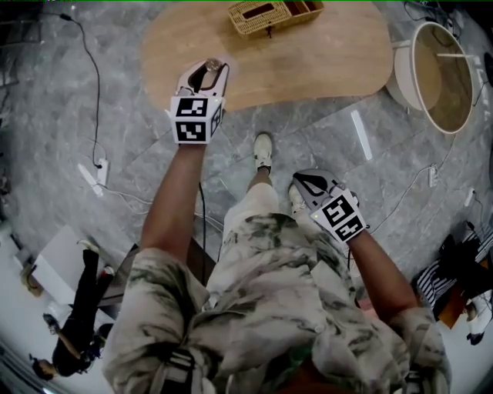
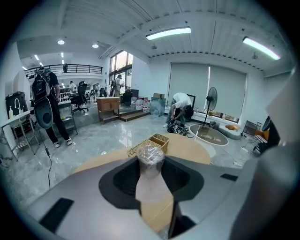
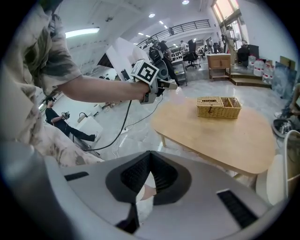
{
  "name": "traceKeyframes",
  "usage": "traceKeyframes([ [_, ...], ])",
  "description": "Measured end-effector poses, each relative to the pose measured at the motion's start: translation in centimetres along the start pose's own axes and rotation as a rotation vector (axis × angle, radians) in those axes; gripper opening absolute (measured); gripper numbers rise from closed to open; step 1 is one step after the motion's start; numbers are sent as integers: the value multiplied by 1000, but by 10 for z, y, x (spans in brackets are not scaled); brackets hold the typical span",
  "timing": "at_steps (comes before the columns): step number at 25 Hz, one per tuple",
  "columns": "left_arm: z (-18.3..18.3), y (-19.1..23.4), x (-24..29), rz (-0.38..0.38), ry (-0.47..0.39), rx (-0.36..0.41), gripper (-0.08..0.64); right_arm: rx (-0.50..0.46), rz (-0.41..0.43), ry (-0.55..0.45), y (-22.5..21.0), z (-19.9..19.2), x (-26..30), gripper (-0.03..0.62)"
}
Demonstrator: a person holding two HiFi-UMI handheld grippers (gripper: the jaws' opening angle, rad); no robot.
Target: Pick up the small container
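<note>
Pointing forward (wrapped top first), small container (image 2: 151, 183) sits in left gripper (image 2: 150, 159).

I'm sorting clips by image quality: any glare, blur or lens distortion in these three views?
Head view: heavy fisheye bows the table; light even, shadows soft. Left gripper view: ceiling strip lights blow out and mirror on the glossy floor; the small container between the jaws looks soft. Right gripper view: wicker basket sharp, window glaring, corners dark.
</note>
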State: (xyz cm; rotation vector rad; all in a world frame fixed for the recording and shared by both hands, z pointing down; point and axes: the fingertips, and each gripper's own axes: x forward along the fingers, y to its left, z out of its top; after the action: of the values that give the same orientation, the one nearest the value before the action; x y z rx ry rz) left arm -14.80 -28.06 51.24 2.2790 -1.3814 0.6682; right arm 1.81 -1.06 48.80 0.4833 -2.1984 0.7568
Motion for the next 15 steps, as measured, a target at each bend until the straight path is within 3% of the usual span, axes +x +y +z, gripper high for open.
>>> traceKeyframes([
  [15, 3, -9, -5, -1, -4, -1, 153, -3, -19, -8, -2, -2, -12, 20],
])
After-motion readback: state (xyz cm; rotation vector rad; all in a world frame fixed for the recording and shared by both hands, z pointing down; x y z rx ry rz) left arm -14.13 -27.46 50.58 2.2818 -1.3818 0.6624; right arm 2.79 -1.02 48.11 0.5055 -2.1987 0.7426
